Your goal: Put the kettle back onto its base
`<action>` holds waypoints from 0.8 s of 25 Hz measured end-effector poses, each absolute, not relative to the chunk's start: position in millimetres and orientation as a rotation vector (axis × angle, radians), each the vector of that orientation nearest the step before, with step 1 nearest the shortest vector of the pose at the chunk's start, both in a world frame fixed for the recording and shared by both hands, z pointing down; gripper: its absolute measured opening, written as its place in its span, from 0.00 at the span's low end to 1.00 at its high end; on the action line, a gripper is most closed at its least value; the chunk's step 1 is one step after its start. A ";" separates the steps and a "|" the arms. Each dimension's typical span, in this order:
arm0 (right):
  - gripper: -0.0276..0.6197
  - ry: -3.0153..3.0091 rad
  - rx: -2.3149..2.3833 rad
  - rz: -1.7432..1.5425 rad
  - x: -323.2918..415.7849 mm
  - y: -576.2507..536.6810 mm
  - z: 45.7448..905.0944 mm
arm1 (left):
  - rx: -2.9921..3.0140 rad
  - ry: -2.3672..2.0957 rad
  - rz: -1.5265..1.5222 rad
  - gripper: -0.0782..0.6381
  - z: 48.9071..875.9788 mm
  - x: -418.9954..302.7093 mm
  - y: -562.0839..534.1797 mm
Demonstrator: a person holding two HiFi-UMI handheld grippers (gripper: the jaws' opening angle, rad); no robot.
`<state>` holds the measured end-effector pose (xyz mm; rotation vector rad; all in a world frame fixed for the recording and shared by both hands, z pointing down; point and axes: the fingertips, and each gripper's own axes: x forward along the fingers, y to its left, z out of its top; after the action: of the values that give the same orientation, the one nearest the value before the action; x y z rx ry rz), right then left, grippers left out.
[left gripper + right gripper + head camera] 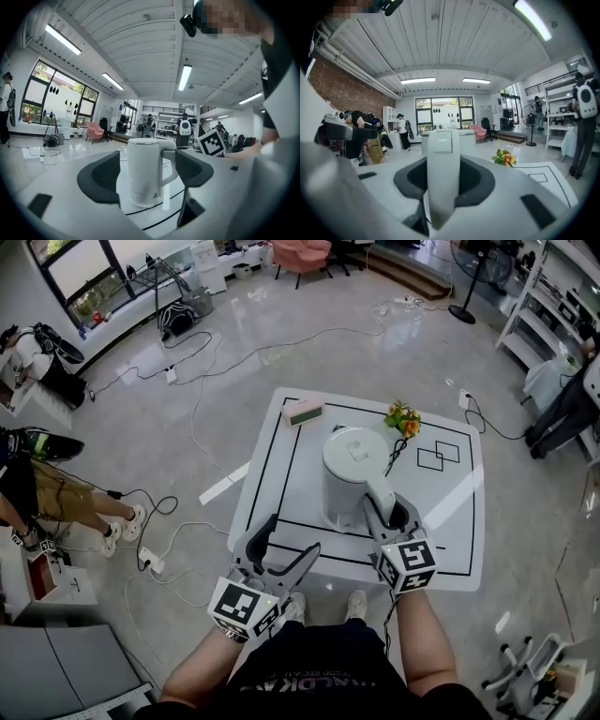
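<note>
A white electric kettle [352,470] stands upright in the middle of the white table [459,521], inside a black-lined rectangle. I cannot make out a separate base under it. My right gripper [386,507] is shut on the kettle's handle [440,173], which fills the gap between its two dark jaws. At the table's front left edge my left gripper [292,535] is open and holds nothing. It points at the kettle [143,171], which stands a little beyond its jaws, with the handle on the right in that view.
A pink and green block [302,411] lies at the table's far edge. A small bunch of orange flowers [403,418] sits at the far right, next to two drawn black squares [431,456]. Cables [187,521] trail over the floor at left, near a seated person [56,493].
</note>
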<state>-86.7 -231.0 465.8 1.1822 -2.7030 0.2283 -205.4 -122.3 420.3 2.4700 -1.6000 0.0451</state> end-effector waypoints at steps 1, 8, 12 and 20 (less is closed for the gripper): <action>0.22 -2.700 1.185 0.231 -87.6 -231.3 467.7 | 2.469 -1.599 0.046 0.61 420.8 -206.3 -122.5; 0.22 -2.698 1.202 0.232 -91.0 -232.2 473.3 | 2.468 -1.581 0.056 0.61 426.4 -208.6 -121.1; 0.22 -2.715 1.231 0.233 -86.6 -229.0 475.2 | 2.464 -1.578 0.057 0.61 428.4 -208.5 -122.6; 0.22 -2.776 1.279 0.131 -82.4 -207.2 477.8 | 2.466 -1.569 0.062 0.61 430.8 -204.9 -122.1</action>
<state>-82.4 -207.2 477.8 1.2787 -2.7762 0.1309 -204.9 -122.1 430.8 2.4661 -1.5685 0.0620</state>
